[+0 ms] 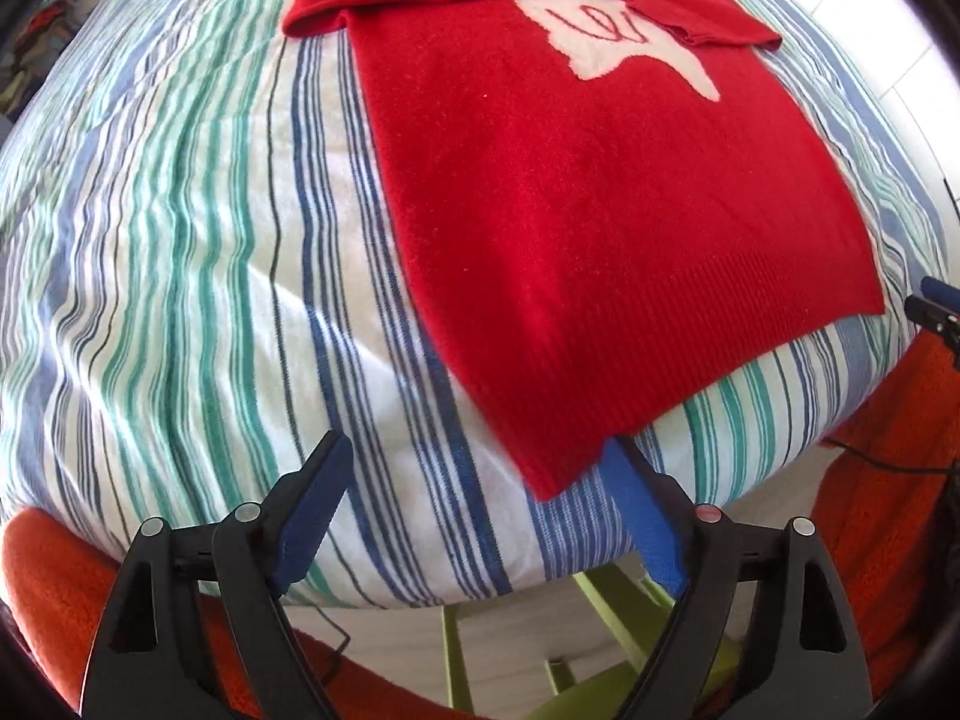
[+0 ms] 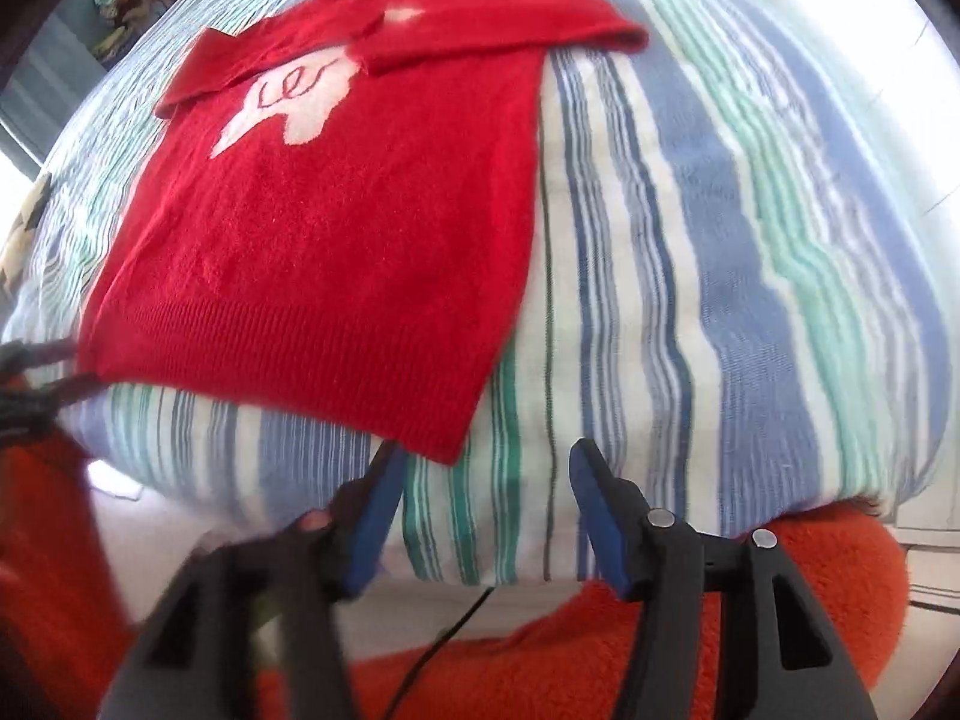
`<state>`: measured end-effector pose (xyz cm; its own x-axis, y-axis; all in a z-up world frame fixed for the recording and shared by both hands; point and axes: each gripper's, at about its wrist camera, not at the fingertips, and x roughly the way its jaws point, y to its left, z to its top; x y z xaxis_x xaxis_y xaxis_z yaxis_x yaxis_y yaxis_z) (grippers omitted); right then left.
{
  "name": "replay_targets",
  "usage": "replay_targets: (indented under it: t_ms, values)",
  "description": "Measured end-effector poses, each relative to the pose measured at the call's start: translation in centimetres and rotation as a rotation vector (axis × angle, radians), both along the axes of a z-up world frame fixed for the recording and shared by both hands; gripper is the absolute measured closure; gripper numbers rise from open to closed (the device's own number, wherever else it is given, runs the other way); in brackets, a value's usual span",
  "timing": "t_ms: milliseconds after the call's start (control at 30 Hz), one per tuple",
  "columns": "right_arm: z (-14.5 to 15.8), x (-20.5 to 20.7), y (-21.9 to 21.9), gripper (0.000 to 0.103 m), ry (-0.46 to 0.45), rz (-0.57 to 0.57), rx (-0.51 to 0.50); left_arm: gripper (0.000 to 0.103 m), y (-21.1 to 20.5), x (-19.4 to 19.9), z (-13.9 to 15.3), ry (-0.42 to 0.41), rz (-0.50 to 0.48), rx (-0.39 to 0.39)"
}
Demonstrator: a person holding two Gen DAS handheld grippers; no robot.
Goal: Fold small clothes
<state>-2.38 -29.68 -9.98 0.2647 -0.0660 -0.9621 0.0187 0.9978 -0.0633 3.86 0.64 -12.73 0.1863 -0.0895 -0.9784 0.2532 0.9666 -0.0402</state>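
A small red knitted sweater with a white motif lies flat on a striped bed cover, both sleeves folded across the chest. My left gripper is open and empty, just short of the sweater's near left hem corner; its right finger sits partly under that corner. In the right wrist view the sweater lies left of centre. My right gripper is open and empty, just below the near right hem corner.
The striped cover drapes over the bed's front edge. Orange fuzzy fabric lies below the edge, with a thin black cable. Green chair legs stand on the pale floor. The other gripper shows at the right edge.
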Motion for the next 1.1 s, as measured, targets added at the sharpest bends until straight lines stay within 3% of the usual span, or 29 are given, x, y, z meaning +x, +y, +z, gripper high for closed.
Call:
replay_targets:
  t_ms: [200,367,533,1100]
  values:
    - [4.1,-1.4,0.6,0.046,-0.117,-0.027,-0.16,0.016,3.1,-0.8,1.9,-0.056,0.119,-0.031]
    - [5.5,-1.2,1.7,0.046,-0.157,-0.008,-0.26,0.016,6.5,-1.8,3.4,-0.125,0.169,-0.022]
    - [6.3,-1.0,2.8,0.046,-0.18,0.006,-0.347,0.016,6.6,-2.1,2.8,-0.137,0.187,0.005]
    - [7.7,-0.9,7.2,0.043,-0.236,0.091,-0.414,0.016,5.2,-2.2,2.7,-0.168,0.195,0.042]
